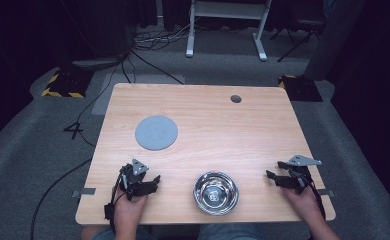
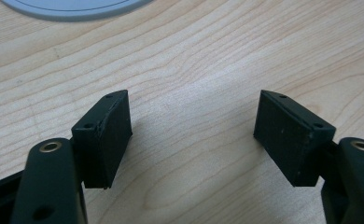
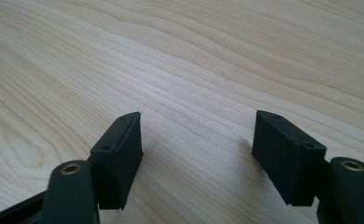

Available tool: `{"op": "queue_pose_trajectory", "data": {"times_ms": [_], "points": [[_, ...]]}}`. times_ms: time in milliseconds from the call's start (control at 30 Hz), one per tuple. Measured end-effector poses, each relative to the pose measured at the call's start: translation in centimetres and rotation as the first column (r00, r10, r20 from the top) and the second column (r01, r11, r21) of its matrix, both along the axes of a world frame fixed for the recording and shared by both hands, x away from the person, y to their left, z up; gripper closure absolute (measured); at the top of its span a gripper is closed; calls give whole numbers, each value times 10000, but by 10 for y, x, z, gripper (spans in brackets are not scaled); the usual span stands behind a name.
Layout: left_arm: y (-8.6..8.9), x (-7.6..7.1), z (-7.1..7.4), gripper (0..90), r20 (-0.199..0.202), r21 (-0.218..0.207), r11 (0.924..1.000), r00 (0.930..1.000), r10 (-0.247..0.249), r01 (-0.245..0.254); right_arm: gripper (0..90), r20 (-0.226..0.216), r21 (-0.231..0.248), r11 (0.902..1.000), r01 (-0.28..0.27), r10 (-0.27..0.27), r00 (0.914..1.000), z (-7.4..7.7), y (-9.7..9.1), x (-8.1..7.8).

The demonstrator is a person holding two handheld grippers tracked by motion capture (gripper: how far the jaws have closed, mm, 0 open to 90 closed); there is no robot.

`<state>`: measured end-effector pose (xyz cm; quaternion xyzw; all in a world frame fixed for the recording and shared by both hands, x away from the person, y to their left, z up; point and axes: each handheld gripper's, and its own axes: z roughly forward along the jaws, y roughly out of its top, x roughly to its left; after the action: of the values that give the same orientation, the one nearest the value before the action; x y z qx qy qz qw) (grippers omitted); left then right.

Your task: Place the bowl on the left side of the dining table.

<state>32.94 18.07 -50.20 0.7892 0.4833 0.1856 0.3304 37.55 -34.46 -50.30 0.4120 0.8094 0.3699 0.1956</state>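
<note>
Bowl (image 1: 215,192) first: shiny steel, sitting at the near edge of the table (image 1: 263,130), right between the two hands, so that's presumably what gets handled. From the high view, the left gripper (image 1: 152,183) rests just to the bowl's left and the right gripper (image 1: 273,179) a bit further off on its right, both pointing inward and neither touching it. Looks like the very start, nothing picked up yet. The grey plate (image 1: 156,132) lies farther back on the left, well apart from the bowl, with lots of bare wood between. The near edge is close behind the bowl, so any lift should go up and away, not toward the person.

Left gripper view: jaws spread wide, nothing between them, just wood grain, and the plate's rim (image 2: 73,8) at the far top. Clear run forward.

Right gripper view: same story, the right gripper (image 3: 196,140) is unclenched and empty over bare table. Next move probably calls for one gripper swinging in to pinch the bowl's rim.
</note>
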Motion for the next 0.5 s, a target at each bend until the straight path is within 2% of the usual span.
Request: {"op": "queue_pose_trajectory", "data": {"times_ms": [500], "points": [[0,1,0,278,-48,-71,10000,10000,6,-6,333,6,-27,10000,-4,4,10000,0,0,0]]}}
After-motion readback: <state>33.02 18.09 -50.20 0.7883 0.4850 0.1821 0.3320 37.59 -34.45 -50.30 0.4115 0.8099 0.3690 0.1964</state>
